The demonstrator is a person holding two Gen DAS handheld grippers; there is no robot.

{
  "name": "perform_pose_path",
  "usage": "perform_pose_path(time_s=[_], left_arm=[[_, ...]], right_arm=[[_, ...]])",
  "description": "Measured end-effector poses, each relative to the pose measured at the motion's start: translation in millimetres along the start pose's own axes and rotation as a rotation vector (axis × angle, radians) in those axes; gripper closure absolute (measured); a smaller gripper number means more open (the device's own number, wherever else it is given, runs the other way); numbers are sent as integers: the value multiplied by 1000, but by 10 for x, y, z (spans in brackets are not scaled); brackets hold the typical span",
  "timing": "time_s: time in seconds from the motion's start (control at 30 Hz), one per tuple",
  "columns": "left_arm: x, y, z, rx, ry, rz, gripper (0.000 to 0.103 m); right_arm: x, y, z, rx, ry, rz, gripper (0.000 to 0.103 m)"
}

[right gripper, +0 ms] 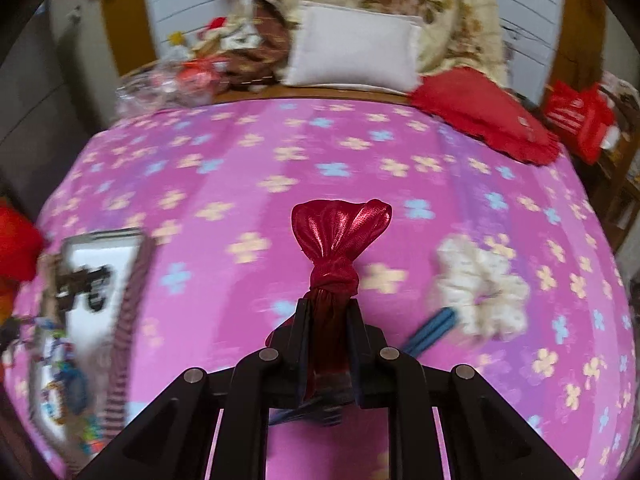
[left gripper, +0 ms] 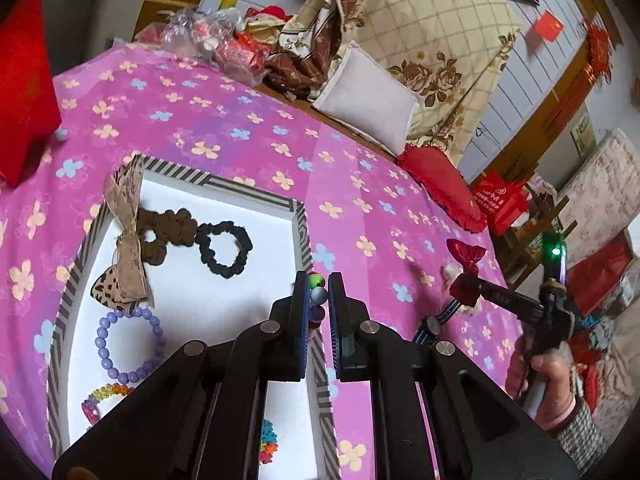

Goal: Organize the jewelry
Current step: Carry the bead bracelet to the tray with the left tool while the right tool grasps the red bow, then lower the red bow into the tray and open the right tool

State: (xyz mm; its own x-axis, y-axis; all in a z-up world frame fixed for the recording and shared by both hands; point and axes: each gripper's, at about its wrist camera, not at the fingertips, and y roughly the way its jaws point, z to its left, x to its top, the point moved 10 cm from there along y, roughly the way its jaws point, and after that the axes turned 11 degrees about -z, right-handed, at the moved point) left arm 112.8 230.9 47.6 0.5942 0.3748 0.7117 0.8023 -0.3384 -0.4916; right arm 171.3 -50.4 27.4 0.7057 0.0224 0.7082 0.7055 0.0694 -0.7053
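Pinching hard, the right gripper point(right gripper: 328, 320) has its jaws clamped on the lower tail of a shiny dark-red satin ribbon bow point(right gripper: 340, 236), the knot sitting just past the fingertips and the upper loop fanning out beyond them. That grip below the knot looks deliberate: it lets the bow hang clear of the pink flowered bedcover point(right gripper: 280, 152) for carrying. Off to the right of those jaws lies a fluffy cream scrunchie point(right gripper: 480, 288), touching a blue striped strap point(right gripper: 430, 326) that runs back beneath the gripper; both are yet to be sorted, I'd say.

Over on the other side, the left gripper point(left gripper: 319, 292) has its jaws nearly together on a short string of coloured beads point(left gripper: 317, 294), green at the far end, grey and red nearer. It hovers right over the near wall of the striped-edged white cardboard tray point(left gripper: 256, 196), likely ready for a drop. Left of the jaws, inside the tray, rest a black scrunchie point(left gripper: 224, 248), a brown scrunchie point(left gripper: 168, 232), a tan leopard-print bow point(left gripper: 128, 240) and a lilac bead bracelet point(left gripper: 130, 344).
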Motion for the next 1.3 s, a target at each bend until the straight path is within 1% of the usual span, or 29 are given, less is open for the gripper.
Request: perform_pose_path(time_s=[0.07, 0.2, 0.3, 0.37, 0.47, 0.57, 0.67, 0.73, 0.8, 0.83, 0.9, 1.0, 1.13, 1.23, 1.3], left_arm=[[-15, 52, 89, 14, -24, 19, 95], [-85, 232, 405, 83, -78, 70, 95], [-176, 385, 710, 134, -156, 123, 95], [-232, 434, 843, 151, -203, 148, 96], [-271, 465, 1061, 190, -262, 171, 96], [-249, 426, 1143, 200, -283, 167, 96], [-166, 333, 1118, 187, -274, 143, 95], [-90, 281, 1047, 161, -246, 129, 90], [-17, 204, 960, 127, -222, 107, 75], [28, 157, 944, 121, -216, 86, 73], [99, 96, 958, 139, -200, 57, 71], [170, 10, 1043, 195, -186, 18, 71], [204, -1, 1196, 248, -205, -1, 71], [208, 8, 1284, 285, -213, -6, 71], [202, 9, 1304, 290, -218, -5, 71]], right_arm=[[-9, -56, 283, 46, -20, 8, 88], [-70, -70, 935, 146, -64, 49, 87], [-150, -5, 1422, 213, -94, 86, 87], [-206, 57, 1751, 259, -116, 114, 87], [-311, 190, 2153, 305, -151, 155, 87], [-462, 352, 2404, 314, -177, 195, 87], [-636, 504, 2525, 298, -207, 227, 87], [-720, 572, 2553, 291, -224, 244, 87], [-810, 624, 2582, 289, -230, 262, 87], [-850, 640, 2600, 292, -231, 270, 87], [-902, 649, 2640, 306, -231, 278, 87], [-943, 622, 2746, 339, -236, 282, 87], [-963, 605, 2889, 376, -257, 281, 87], [-948, 621, 2900, 362, -261, 269, 87], [-939, 638, 2820, 323, -268, 257, 87]])
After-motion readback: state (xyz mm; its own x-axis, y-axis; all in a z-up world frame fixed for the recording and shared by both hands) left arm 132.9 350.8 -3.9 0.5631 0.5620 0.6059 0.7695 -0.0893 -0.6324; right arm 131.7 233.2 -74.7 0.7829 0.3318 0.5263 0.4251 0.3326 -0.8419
